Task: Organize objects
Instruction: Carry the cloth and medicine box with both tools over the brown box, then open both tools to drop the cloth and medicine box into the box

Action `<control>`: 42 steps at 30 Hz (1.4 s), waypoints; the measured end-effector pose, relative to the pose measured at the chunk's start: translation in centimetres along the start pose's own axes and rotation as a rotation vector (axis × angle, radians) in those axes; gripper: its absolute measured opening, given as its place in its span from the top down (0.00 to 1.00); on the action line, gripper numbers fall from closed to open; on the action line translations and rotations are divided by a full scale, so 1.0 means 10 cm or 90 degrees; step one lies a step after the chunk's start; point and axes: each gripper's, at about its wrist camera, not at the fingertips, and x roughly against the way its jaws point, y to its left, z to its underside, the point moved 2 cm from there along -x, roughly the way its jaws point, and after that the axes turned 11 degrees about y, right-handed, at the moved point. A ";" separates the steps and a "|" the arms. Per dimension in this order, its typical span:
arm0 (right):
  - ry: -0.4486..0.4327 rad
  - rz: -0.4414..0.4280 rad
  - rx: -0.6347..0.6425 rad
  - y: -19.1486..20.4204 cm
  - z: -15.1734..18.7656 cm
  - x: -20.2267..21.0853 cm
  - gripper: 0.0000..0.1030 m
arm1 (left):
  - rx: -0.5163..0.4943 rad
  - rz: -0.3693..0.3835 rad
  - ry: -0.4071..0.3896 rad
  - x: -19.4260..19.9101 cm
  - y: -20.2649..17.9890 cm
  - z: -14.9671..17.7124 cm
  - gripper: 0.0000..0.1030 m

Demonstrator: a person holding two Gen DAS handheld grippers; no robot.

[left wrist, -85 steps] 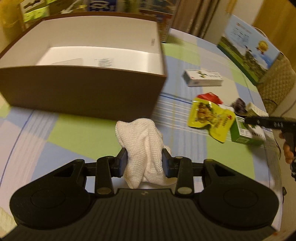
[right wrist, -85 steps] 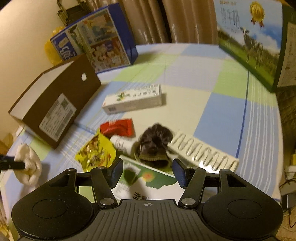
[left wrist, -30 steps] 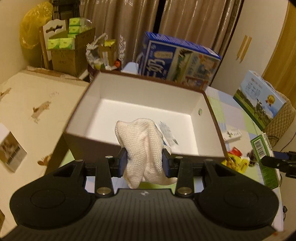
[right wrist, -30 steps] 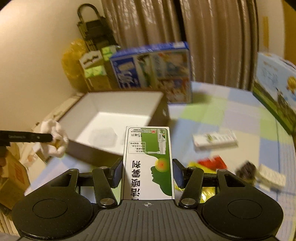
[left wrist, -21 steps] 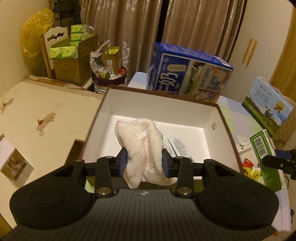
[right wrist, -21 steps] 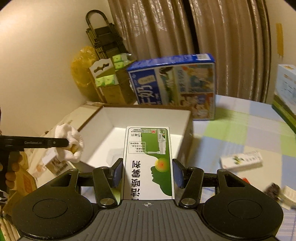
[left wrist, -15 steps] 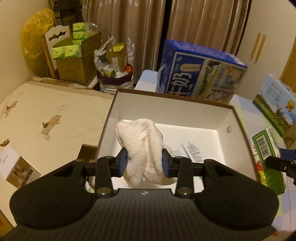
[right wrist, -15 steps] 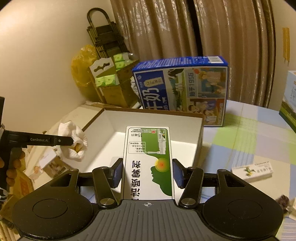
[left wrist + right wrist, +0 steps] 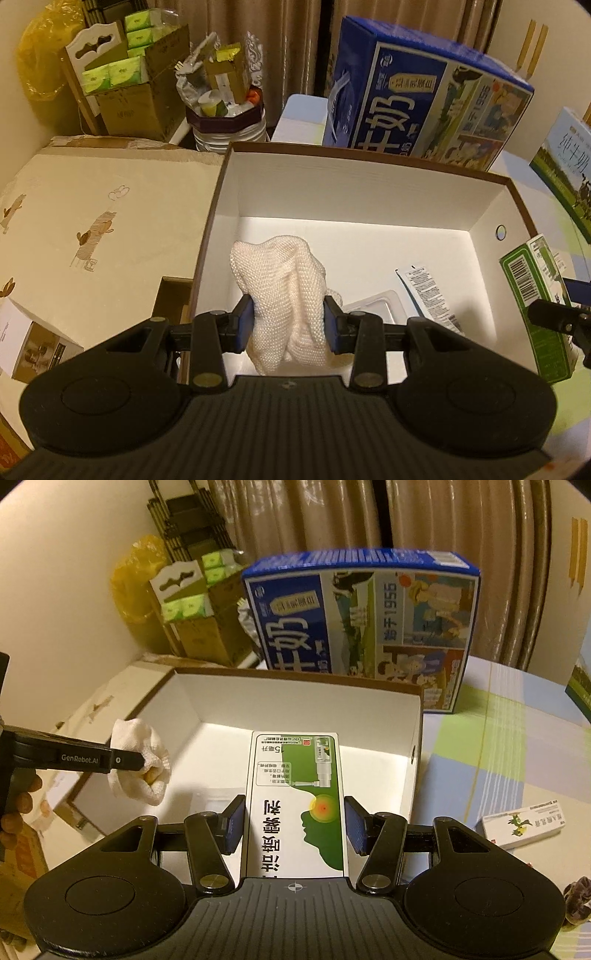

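White knitted cloth sits pinched in your left gripper, bunched so its lower folds drop behind the gripper body and its full shape is hard to read. It hangs over the left part of the brown, white-lined box. Inside that box you can make out a clear blister tray and a printed sachet, both partly cut off by your gripper. Your right gripper is clamped on a green-and-white medicine box, held upright over the box's near edge, its bottom hidden behind the gripper. From the right wrist view, your left hand shows only as fingers at the frame edge. Behind the box stands a blue milk carton case.
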 end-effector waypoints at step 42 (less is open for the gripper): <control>0.033 0.103 -0.044 -0.32 -0.48 -0.71 0.49 | -0.048 0.031 0.026 -0.65 -0.36 -0.66 0.22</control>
